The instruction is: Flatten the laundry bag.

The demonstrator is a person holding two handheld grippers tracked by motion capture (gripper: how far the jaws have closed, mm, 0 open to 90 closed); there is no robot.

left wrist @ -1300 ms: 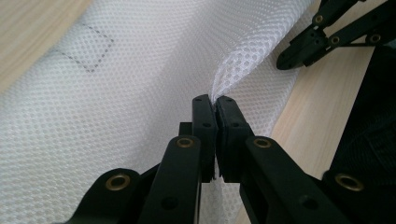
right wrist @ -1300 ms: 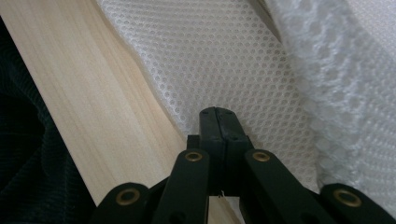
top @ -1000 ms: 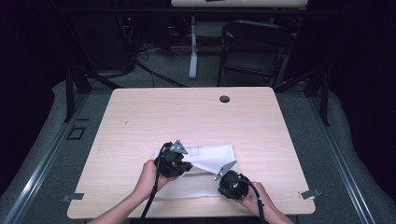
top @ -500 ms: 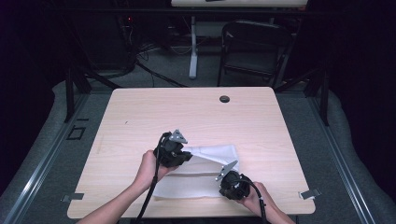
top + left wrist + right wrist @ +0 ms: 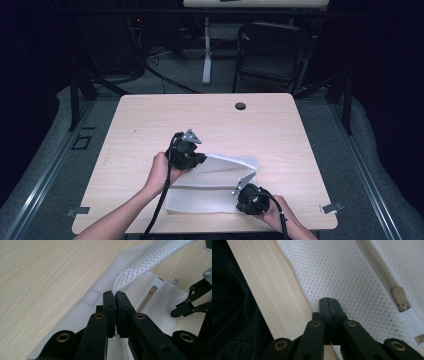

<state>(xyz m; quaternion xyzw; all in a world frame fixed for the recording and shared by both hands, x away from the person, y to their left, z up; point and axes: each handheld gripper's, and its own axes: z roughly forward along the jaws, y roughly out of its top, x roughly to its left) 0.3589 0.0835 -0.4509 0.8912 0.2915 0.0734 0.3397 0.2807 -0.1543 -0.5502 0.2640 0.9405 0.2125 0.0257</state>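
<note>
Mesh bag point(image 5: 215, 185) on table point(image 5: 150, 125), near front edge; chair point(image 5: 272, 55) behind table.

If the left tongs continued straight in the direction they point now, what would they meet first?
The left tongs are shut on a fold of the white mesh bag; straight on, they would probably meet more of that lifted mesh, though depth is unclear.

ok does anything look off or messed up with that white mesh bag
Nothing damaged. The white mesh bag lies flat except its far edge, pinched and lifted by the left gripper; the right gripper pins its near corner.
</note>
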